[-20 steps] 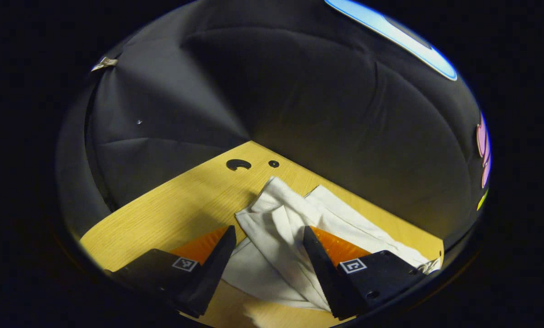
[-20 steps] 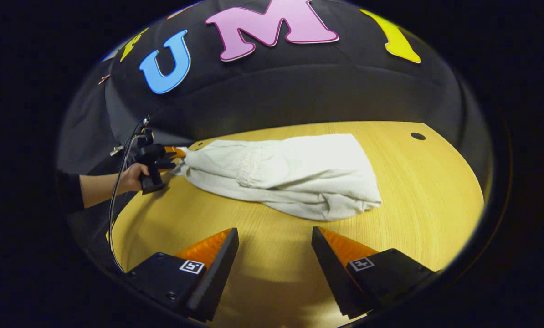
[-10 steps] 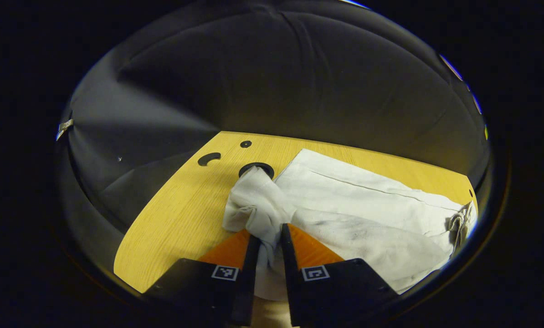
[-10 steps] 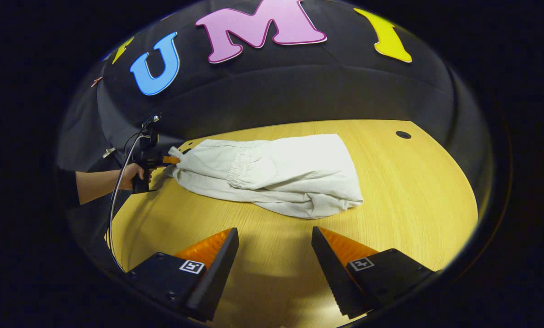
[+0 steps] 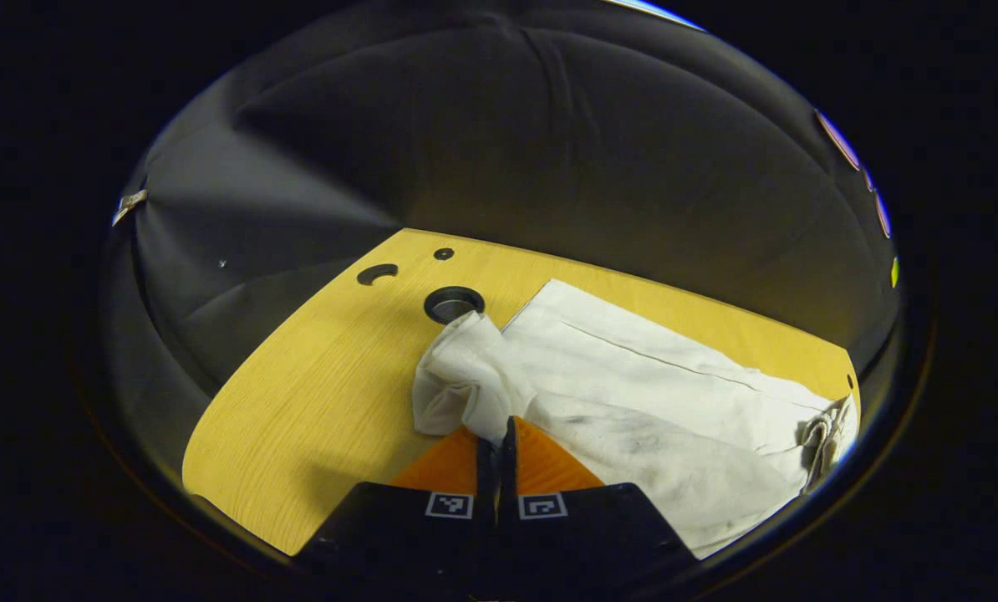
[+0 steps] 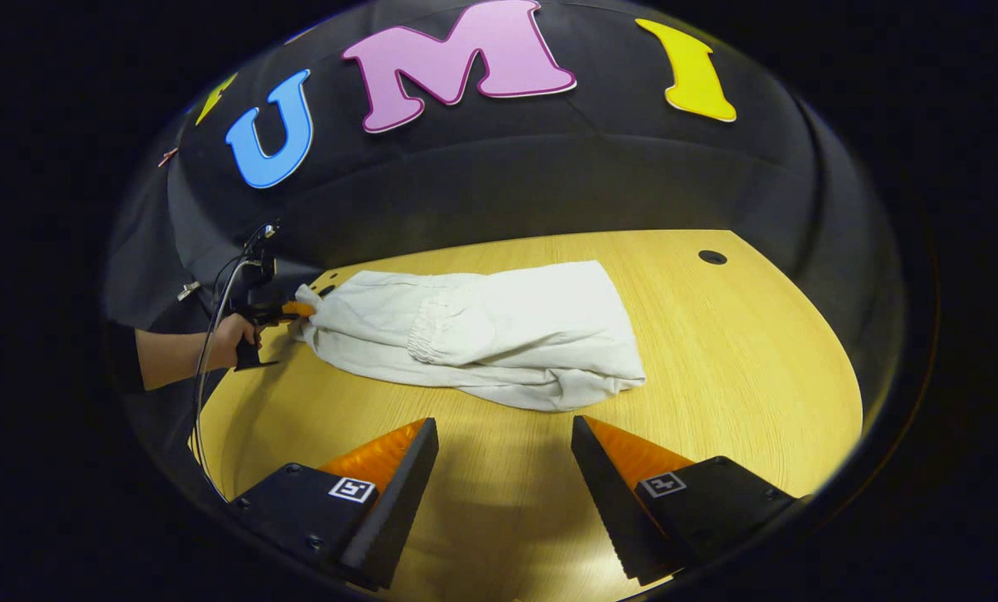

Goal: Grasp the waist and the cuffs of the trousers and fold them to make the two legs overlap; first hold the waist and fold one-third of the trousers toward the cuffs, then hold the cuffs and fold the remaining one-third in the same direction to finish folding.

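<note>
Trousers [image 6: 482, 334]: off-white woven cloth, soft and creased, lying flat along the wooden table [image 6: 741, 359], with a gathered elastic band across the middle in the right gripper view. In the left gripper view the cloth [image 5: 633, 393] spreads ahead and to the right of that gripper, bearing a stitched seam line and faint grey smudges.

Cuff end [image 5: 457, 376]: bunched into a rumpled knot directly ahead of the left gripper [image 5: 496, 435], whose fingers are clenched together on a pinch of this fabric.

Left gripper, seen from the right gripper view [image 6: 286, 311]: at the far left end of the trousers, held low over the table by a hand [image 6: 231, 339] with a bare forearm reaching in from the left; a cable loops from its body.

Right gripper [image 6: 505, 439]: released, fingers spread wide, hovering above bare table, the trousers' near edge just ahead of its tips but apart from them.

Markings: small square black-and-white tags on each finger mount; no legible writing.

Table: pale wood grain, rounded edge, round grommet hole [image 5: 453, 303] just beyond the cuff.
</note>
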{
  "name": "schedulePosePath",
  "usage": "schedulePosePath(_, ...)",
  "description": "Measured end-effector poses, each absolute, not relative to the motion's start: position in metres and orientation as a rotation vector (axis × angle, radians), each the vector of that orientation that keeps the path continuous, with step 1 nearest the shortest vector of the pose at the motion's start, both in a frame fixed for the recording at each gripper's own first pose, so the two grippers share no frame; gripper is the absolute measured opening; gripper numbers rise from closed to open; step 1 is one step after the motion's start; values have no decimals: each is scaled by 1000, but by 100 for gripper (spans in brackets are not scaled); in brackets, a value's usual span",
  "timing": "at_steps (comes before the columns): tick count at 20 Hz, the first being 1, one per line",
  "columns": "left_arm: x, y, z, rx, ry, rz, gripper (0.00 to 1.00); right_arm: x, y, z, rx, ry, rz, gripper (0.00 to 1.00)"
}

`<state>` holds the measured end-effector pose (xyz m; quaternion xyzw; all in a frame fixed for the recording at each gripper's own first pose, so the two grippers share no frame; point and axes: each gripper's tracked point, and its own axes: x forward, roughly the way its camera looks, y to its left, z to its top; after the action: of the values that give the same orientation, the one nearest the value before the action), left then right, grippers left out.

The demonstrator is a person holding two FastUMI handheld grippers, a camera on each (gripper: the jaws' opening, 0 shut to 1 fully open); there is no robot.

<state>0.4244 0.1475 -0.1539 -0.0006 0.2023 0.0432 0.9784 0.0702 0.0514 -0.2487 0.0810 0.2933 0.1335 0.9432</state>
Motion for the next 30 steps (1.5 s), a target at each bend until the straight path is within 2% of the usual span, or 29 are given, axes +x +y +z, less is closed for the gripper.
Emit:
schedulePosePath(3,416,131,-118,-28,326,58,6,77,32,-231,182,567,238,98)
schedulePosePath(4,410,125,-104,-33,298,51,2,78,24,-226,181,555,222,98)
schedulePosePath(6,396,113,-84,-26,270,39,8,75,7,-214,170,535,192,98)
schedulePosePath(7,390,105,-76,-36,266,35,5,72,-2,-209,162,528,177,98)
schedulePosePath(11,367,62,-33,-96,197,5,5,52,-26,-192,145,510,137,98)
schedulePosePath(18,335,-84,41,-163,94,-188,5,17,-67,-154,156,442,70,98)
schedulePosePath(23,314,-197,43,-149,115,-348,5,-4,-94,-136,179,399,4,98)
schedulePosePath(30,306,-322,-10,-116,237,-489,5,-17,-133,-109,155,329,-72,98)
